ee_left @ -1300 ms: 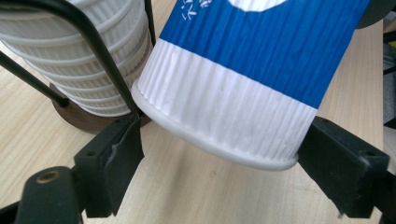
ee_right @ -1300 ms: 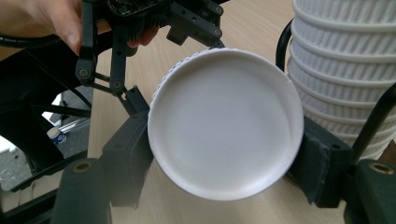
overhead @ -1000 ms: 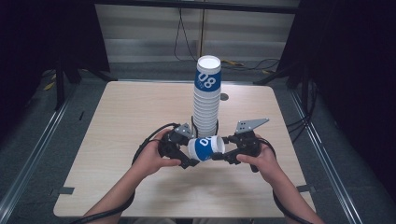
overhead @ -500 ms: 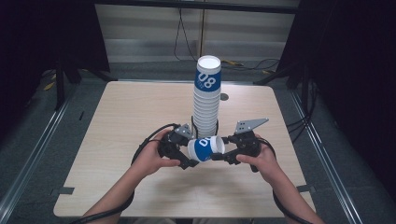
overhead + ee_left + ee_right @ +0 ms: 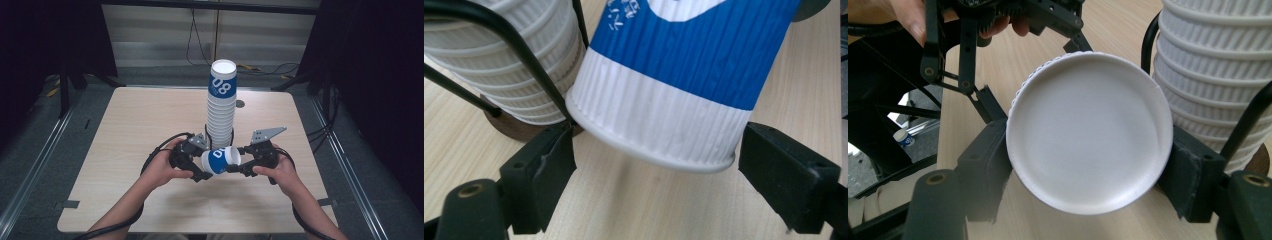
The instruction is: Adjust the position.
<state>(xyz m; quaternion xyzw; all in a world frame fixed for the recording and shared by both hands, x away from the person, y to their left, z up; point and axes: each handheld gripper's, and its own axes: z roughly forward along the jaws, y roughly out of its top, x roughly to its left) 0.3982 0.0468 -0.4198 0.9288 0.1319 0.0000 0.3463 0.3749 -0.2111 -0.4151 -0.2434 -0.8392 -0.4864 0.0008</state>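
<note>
A blue-and-white ribbed paper cup [image 5: 220, 160] marked "08" lies on its side in the air between both grippers, just in front of a tall stack of matching cups [image 5: 221, 107]. My right gripper [image 5: 1088, 170] is shut on the cup [image 5: 1088, 130], whose flat white round end faces its camera. My left gripper [image 5: 651, 165] straddles the cup's [image 5: 674, 75] rimmed white end. Its jaws have just been opening, and the pads [image 5: 549, 165] stand barely off the rim. From above, the left gripper [image 5: 204, 161] and right gripper [image 5: 237, 160] face each other.
The stack [image 5: 499, 65] stands upside down in a black wire holder on a dark round base [image 5: 519, 127], mid-table. The wooden table [image 5: 140, 120] is bare around it. Cables loop from both grippers. The stack [image 5: 1213, 65] rises close beside the right gripper.
</note>
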